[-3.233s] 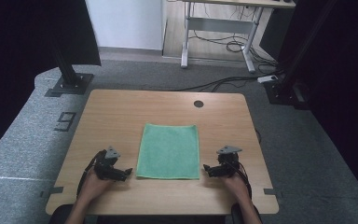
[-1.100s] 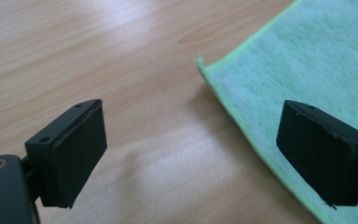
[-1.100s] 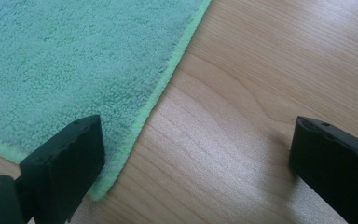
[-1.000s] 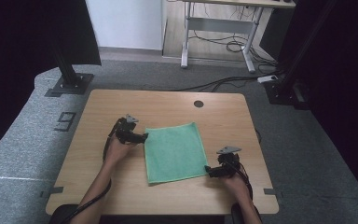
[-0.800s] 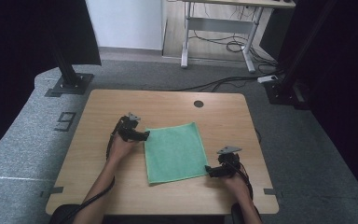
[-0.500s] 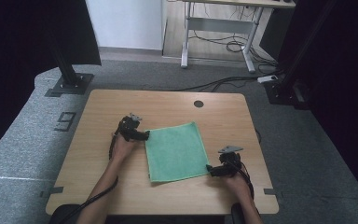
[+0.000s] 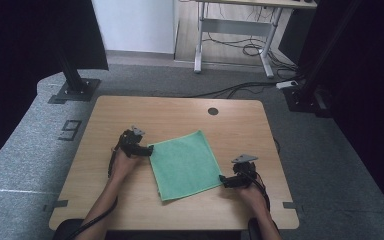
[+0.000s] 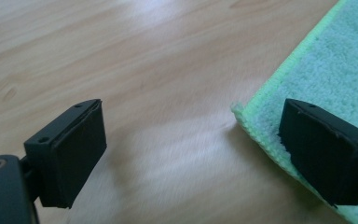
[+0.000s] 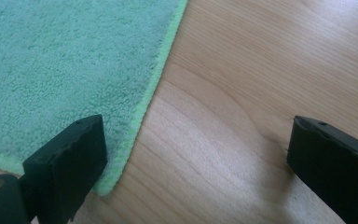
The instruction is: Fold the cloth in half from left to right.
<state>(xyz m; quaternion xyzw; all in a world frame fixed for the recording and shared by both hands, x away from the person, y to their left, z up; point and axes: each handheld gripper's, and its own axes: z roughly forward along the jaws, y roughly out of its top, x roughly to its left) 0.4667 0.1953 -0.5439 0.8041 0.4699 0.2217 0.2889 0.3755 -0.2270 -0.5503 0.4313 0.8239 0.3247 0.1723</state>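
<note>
My black two-jaw left gripper (image 7: 147, 150) shows blocky matte pads (image 8: 77, 149) with small screw holes; my black right gripper (image 7: 224, 181) carries a grey three-cornered plate, thin dark cables trailing back along my bare forearms

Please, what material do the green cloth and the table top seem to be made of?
The green cloth looks like microfibre or terry: a fuzzy looped pile, matte, with a lighter stitched hem along its edge. The table top looks like light wood or a wood-look laminate: it shows grain lines and a soft sheen, and I cannot tell which of the two it is.
</note>
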